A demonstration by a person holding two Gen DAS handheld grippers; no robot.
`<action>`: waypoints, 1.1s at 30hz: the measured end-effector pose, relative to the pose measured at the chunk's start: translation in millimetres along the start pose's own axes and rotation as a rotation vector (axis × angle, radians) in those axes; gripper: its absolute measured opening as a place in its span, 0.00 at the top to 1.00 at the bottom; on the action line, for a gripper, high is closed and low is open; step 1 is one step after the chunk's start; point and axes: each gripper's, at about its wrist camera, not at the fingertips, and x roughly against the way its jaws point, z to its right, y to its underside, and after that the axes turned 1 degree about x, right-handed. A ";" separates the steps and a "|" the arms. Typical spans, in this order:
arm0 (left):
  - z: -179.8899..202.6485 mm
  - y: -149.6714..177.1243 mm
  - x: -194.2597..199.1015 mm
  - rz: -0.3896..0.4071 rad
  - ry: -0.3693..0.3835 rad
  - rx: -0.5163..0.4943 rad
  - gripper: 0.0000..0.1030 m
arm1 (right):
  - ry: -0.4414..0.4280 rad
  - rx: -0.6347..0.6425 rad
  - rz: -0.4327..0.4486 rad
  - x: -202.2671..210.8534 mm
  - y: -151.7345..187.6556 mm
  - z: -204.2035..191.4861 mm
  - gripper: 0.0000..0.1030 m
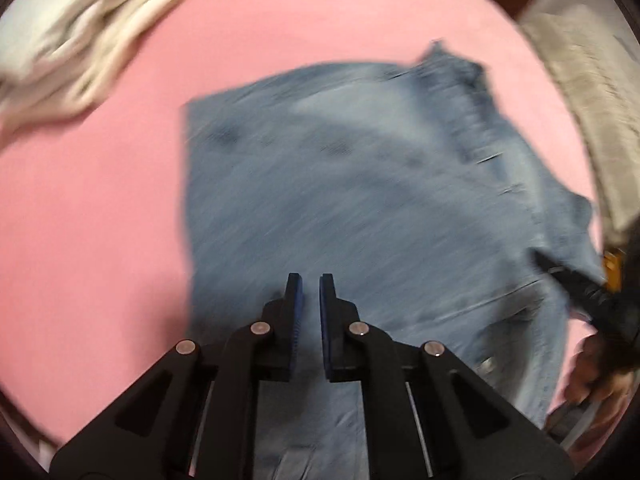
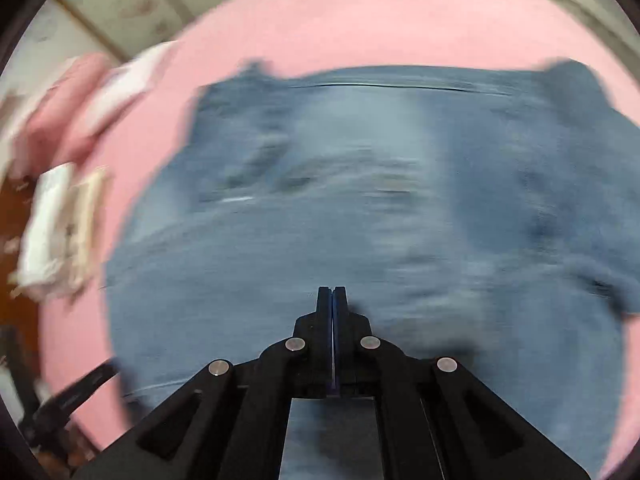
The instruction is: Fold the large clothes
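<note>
A pair of blue jeans (image 1: 360, 200) lies folded flat on a pink sheet (image 1: 100, 220). Both views are motion-blurred. My left gripper (image 1: 311, 284) hovers over the near part of the jeans, its jaws a small gap apart with nothing between them. My right gripper (image 2: 332, 292) is over the jeans (image 2: 360, 208) with its jaws pressed together and no cloth between the tips. The right gripper also shows at the right edge of the left wrist view (image 1: 576, 284), by the jeans' waistband side. The left gripper shows at the lower left of the right wrist view (image 2: 76, 396).
A heap of white and beige cloth (image 1: 76, 44) lies on the pink sheet (image 2: 360, 20) at the far left; it also shows in the right wrist view (image 2: 60, 236). A grey textured surface (image 1: 592, 92) runs beyond the sheet's right edge. Tiled floor (image 2: 120, 4) is beyond the sheet.
</note>
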 end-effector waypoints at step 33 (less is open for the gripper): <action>123.0 45.6 0.3 0.040 -0.182 0.045 0.96 | -0.058 -0.242 0.091 68.8 10.9 172.7 0.60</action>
